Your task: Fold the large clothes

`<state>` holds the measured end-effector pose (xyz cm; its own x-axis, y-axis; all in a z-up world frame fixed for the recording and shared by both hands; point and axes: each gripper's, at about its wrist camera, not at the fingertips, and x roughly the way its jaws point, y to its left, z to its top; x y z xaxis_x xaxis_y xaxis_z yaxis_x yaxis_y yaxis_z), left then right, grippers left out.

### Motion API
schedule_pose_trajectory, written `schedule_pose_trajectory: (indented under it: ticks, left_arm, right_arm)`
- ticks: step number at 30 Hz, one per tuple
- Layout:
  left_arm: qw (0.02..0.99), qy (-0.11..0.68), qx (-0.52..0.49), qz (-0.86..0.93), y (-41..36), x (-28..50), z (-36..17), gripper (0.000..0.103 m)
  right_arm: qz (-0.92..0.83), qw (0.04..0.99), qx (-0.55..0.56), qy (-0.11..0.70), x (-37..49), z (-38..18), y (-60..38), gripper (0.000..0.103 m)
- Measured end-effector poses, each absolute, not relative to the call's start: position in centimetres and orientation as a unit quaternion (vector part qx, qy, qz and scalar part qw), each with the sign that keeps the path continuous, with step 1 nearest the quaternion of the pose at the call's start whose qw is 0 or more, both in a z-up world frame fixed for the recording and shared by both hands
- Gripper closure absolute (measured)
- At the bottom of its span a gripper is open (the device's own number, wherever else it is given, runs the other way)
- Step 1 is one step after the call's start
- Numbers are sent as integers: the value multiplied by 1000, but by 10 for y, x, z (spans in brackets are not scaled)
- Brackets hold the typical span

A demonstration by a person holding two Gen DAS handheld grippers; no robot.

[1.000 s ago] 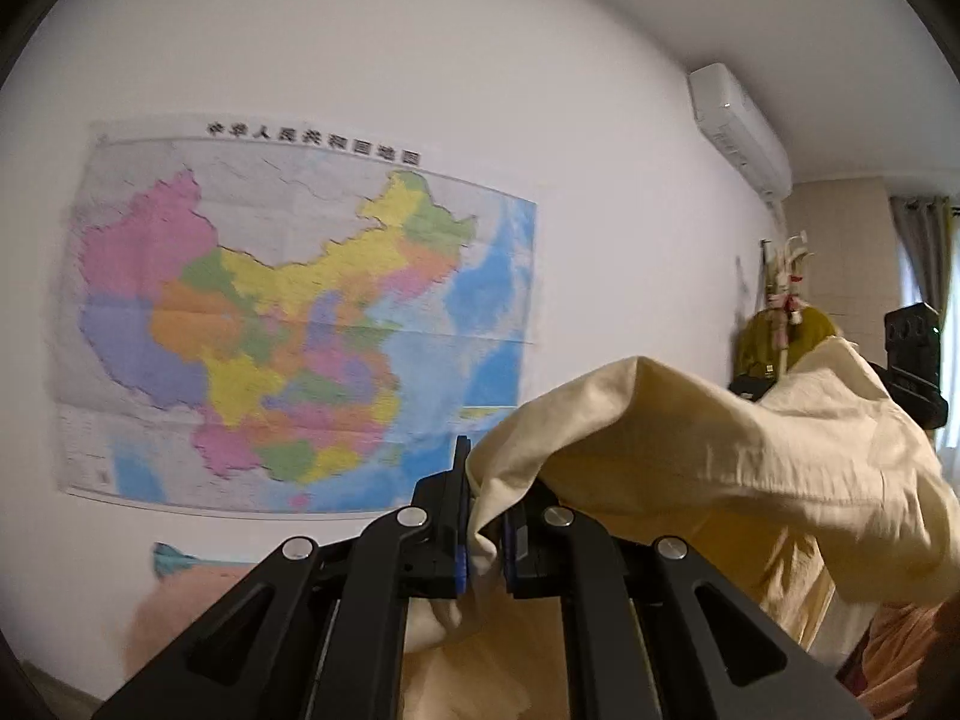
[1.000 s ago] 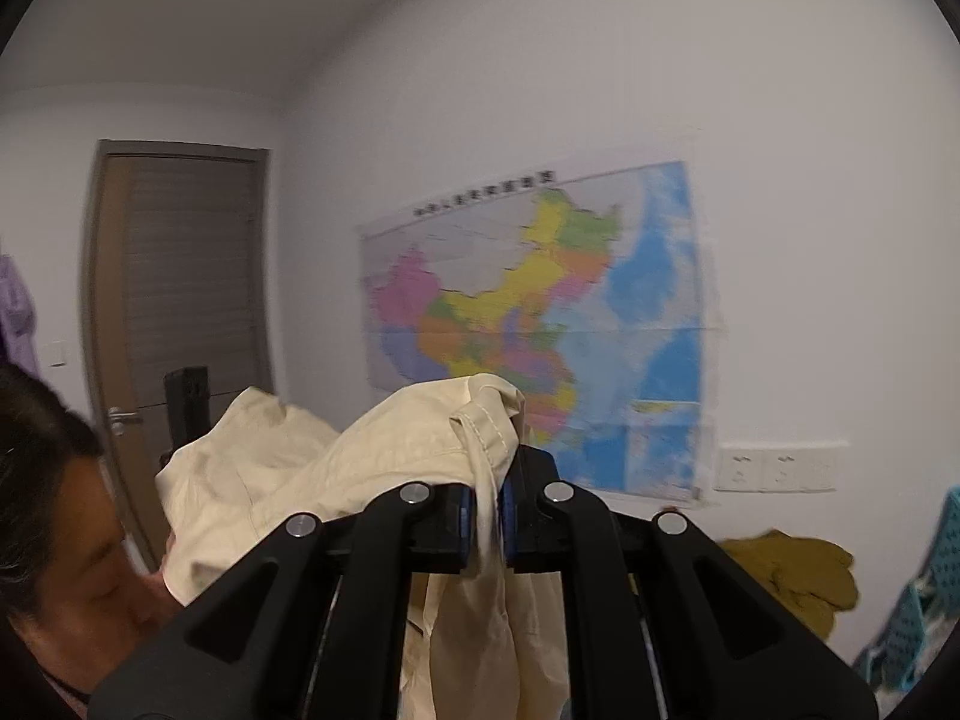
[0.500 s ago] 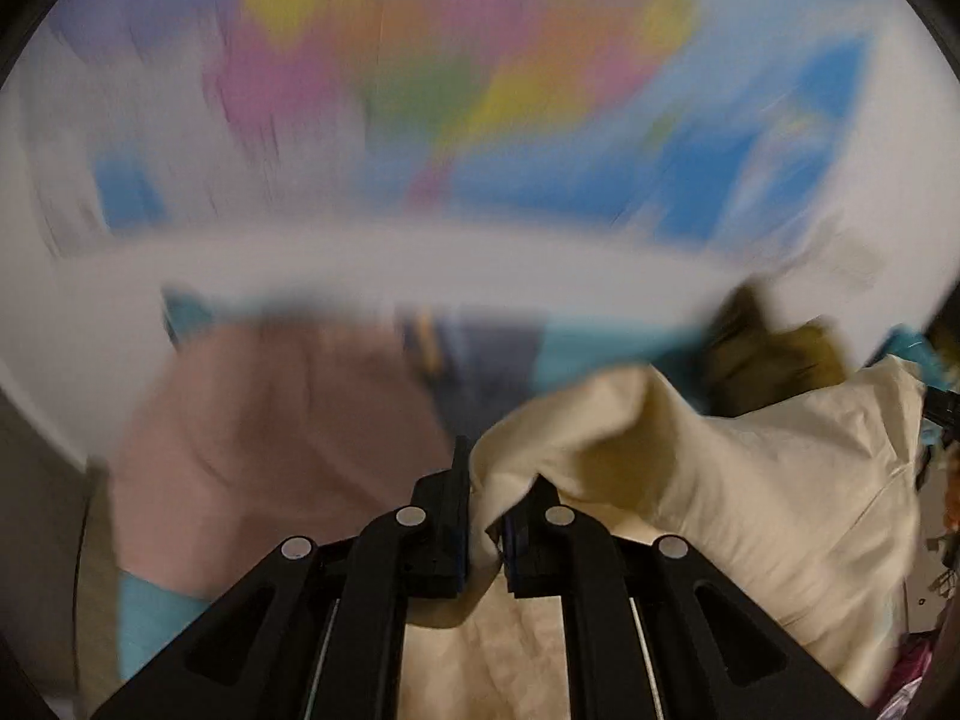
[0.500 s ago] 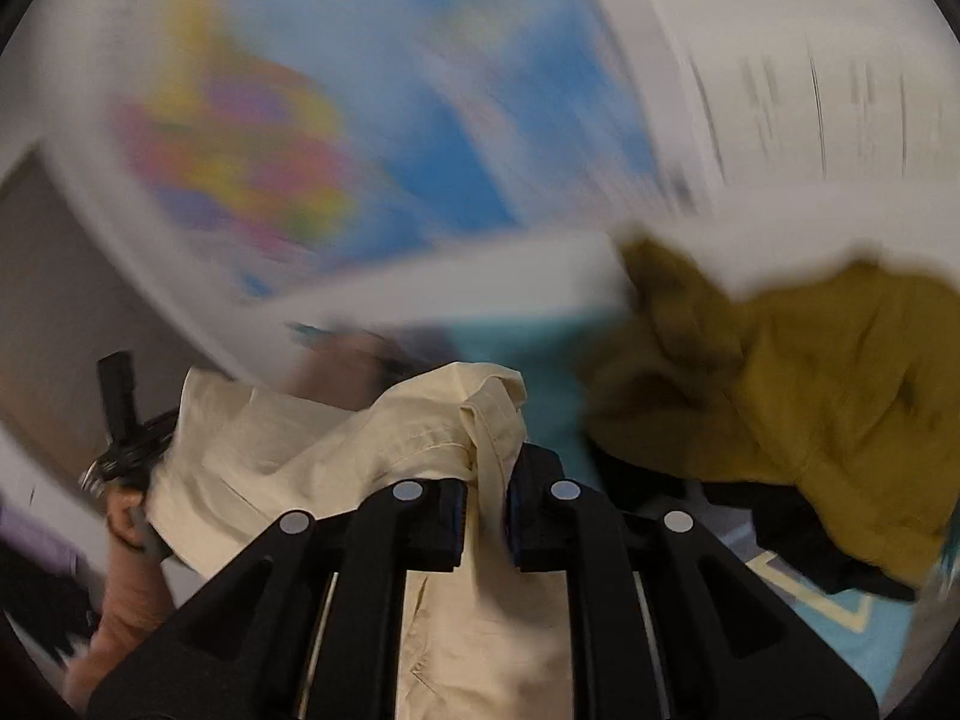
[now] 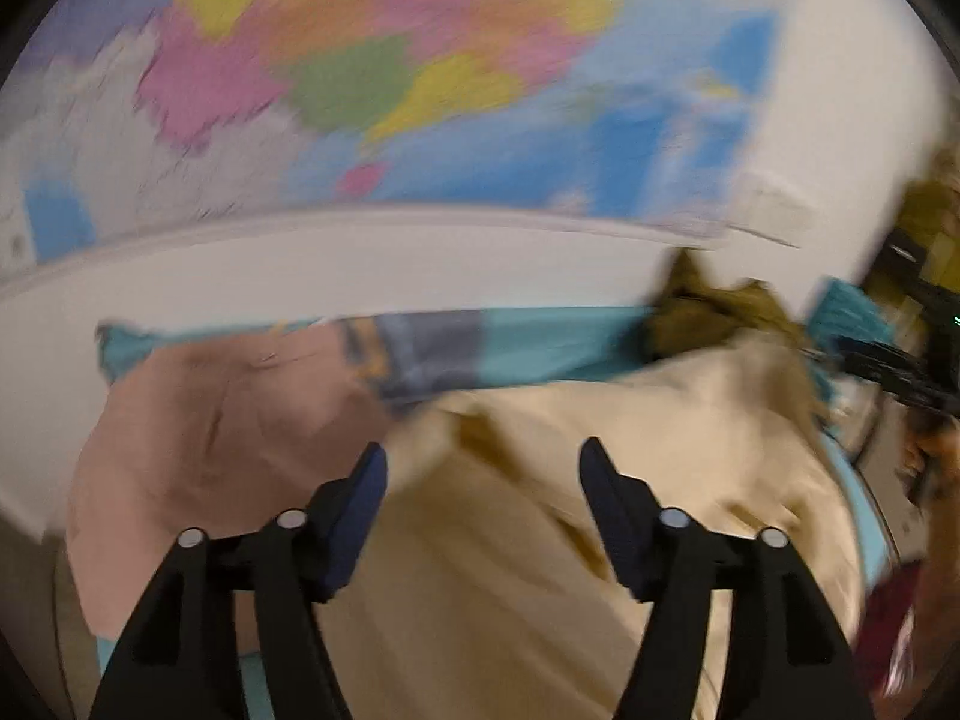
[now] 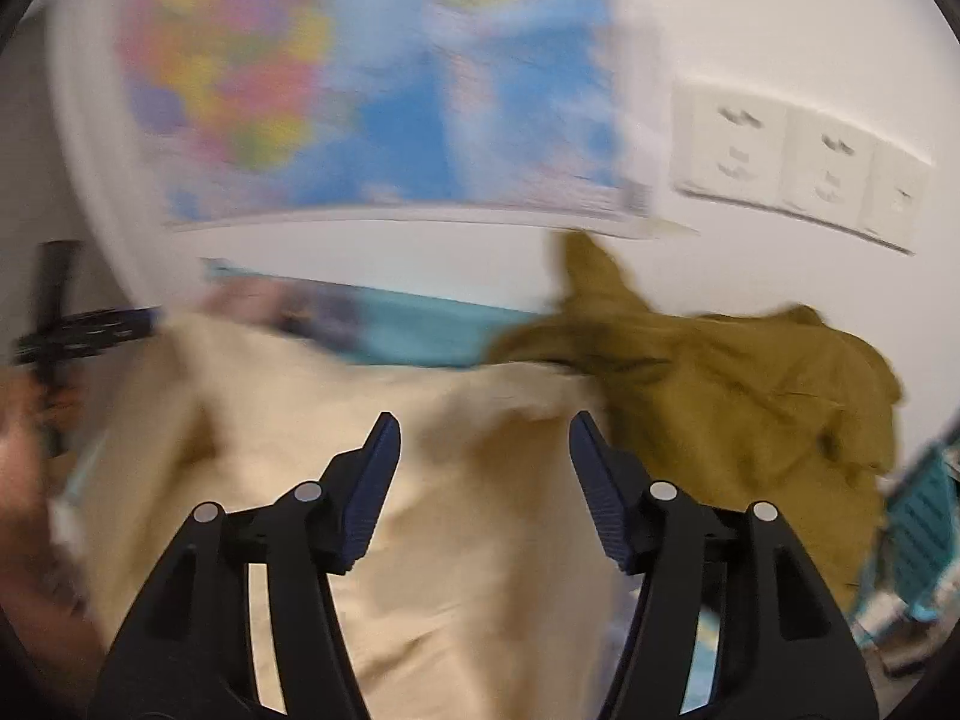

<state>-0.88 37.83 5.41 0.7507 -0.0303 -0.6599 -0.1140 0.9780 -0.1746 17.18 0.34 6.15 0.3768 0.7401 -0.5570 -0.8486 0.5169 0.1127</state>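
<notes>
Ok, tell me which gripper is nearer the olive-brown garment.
Right. The right gripper has the olive-brown garment just beside its right finger; the left gripper sits farther off, over the cream garment.

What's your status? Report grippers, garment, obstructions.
Left gripper and right gripper opening, nothing pinched. Cream garment lies spread below both. Olive garment heaped against its right edge, pink cloth at left.
</notes>
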Motion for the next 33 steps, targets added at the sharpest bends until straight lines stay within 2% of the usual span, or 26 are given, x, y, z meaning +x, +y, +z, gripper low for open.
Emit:
schedule_pose_trajectory:
  ticks: [3,7,8,9,11,12,14,17,19,21,22,24,26,29,33]
  left_arm:
    - [927,358,-101,-49,348,-14,49,29]
    - [883,444,-106,-109,309,20,4,29]
    - [869,471,-105,-109,303,31,-11,29]
    - [858,491,-106,-109,301,38,-21,30]
    - [834,531,-114,-102,302,60,-40,34]
    - [827,540,-122,-100,304,68,-44,49]
    - [818,537,-169,-116,318,89,-42,61]
    - [836,499,-200,-108,335,111,-18,65]
    - [865,452,-202,-88,348,126,9,63]
    - [888,398,-222,-57,369,137,28,49]
    - [894,373,-244,-42,381,141,34,46]
    - [899,358,-253,3,394,144,39,38]
    - [897,371,-240,12,392,143,35,36]
    - [904,392,-163,-49,364,131,30,36]
    - [900,400,-17,-174,301,92,20,27]
  right_arm:
    - [512,781,-95,345,171,23,34,42]
    - [504,744,-88,429,196,-41,75,42]
    - [512,730,-70,448,204,-52,81,53]
    - [522,717,-53,459,210,-58,85,74]
    - [549,701,-21,455,215,-52,87,94]
    - [564,698,-5,441,215,-39,86,96]
    - [583,703,15,406,214,-9,80,98]
    - [592,716,58,367,232,35,79,99]
    - [581,727,107,349,257,56,82,99]
    - [561,739,139,346,284,63,89,99]
    - [545,749,146,347,293,61,93,99]
    - [525,750,161,370,319,50,108,98]
    - [491,771,158,374,330,41,116,94]
    - [474,784,149,372,337,36,124,94]
    - [473,793,123,364,338,35,136,94]
